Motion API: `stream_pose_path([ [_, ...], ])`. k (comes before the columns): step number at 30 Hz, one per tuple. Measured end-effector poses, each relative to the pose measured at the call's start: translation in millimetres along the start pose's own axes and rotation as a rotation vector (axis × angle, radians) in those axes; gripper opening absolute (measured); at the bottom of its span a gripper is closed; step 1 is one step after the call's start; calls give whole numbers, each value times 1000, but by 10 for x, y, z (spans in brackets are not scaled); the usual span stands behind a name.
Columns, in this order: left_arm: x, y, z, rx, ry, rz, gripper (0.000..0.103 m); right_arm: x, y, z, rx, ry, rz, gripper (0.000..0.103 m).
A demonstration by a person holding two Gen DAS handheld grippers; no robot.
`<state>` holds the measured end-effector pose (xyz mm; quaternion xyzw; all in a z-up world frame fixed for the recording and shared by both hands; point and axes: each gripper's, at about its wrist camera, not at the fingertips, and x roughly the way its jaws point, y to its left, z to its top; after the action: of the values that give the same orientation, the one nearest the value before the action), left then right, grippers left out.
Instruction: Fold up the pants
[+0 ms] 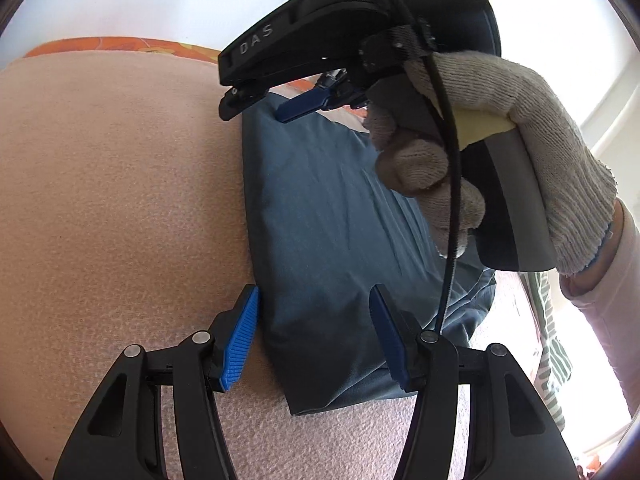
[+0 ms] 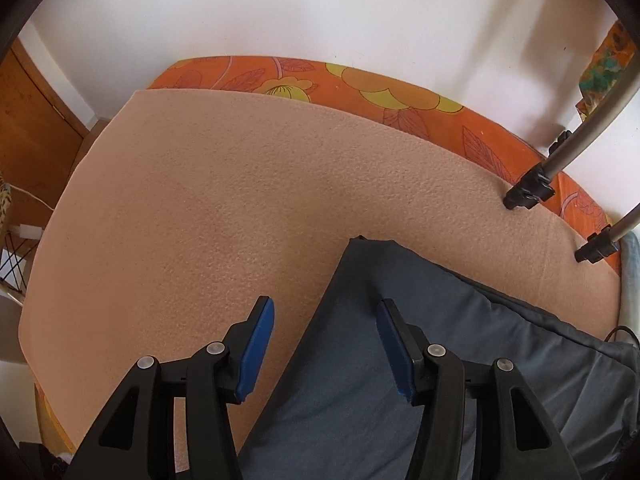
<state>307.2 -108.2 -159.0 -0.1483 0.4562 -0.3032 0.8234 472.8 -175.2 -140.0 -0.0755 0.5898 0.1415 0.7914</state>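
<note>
The only writing that can be read is "DAS" in pale letters on the black body of the right gripper point(image 1: 316, 98), seen from the left wrist camera as it hangs over the far end of the cloth, held by a hand in a grey knitted glove point(image 1: 500, 152). The pants point(image 1: 332, 240) are one dusty blue garment, folded into a long, thick bundle with soft creases running along it and a straight left edge; in the right wrist view its layered edges show at the right side. It lies on a peach fleece blanket point(image 2: 240, 200) spread over a mattress with an orange floral cover point(image 2: 360, 84). The left gripper point(image 1: 316, 334) stands with its two blue pads apart, straddling the near left edge of the bundle and pinching nothing (the left pad is over the blanket, the right one over the cloth). The right gripper's fingers are likewise spread, empty, above the cloth's left edge. Two metal stand legs point(image 2: 568, 156) with black feet rest on the blanket at the far right.
</note>
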Motion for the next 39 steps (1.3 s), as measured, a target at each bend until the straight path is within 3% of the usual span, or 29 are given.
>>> stream_pose_path([
  [5, -10, -20, -2, 4, 3, -15, 56, 183, 103, 82, -37, 64, -99, 53],
  [10, -59, 29, 14, 9, 4, -13, 56, 208, -27, 91, -6, 75, -61, 51],
  [13, -89, 41, 41, 9, -1, 14, 56, 173, -114, 83, 5, 76, -72, 29],
  [14, -93, 55, 59, 4, -4, 24, 56, 162, -160, 90, 16, 76, -63, 19],
  [17, -91, 84, 130, -11, -16, 52, 56, 78, -332, 74, 75, 64, 1, 5],
  [23, 88, 28, 191, -33, 51, 32, 56, -251, -623, 1, 169, -13, 104, 1],
  [27, 156, 1, 171, -72, 39, -14, 56, -451, -763, -55, 198, -58, 138, 1],
  [28, 160, 14, 169, -83, 34, -21, 50, -491, -782, -69, 205, -65, 146, 1],
  [29, 170, 19, 165, -85, 36, -21, 27, -517, -813, -71, 214, -71, 154, 1],
  [31, 176, 14, 144, -80, 35, -19, 12, -529, -853, -50, 231, -79, 169, 1],
  [32, 161, 9, 137, -80, 27, -29, 8, -524, -867, -48, 237, -80, 178, 1],
  [39, -220, 30, 137, -71, -80, -63, 5, -593, -763, -58, 247, -121, 234, 0],
])
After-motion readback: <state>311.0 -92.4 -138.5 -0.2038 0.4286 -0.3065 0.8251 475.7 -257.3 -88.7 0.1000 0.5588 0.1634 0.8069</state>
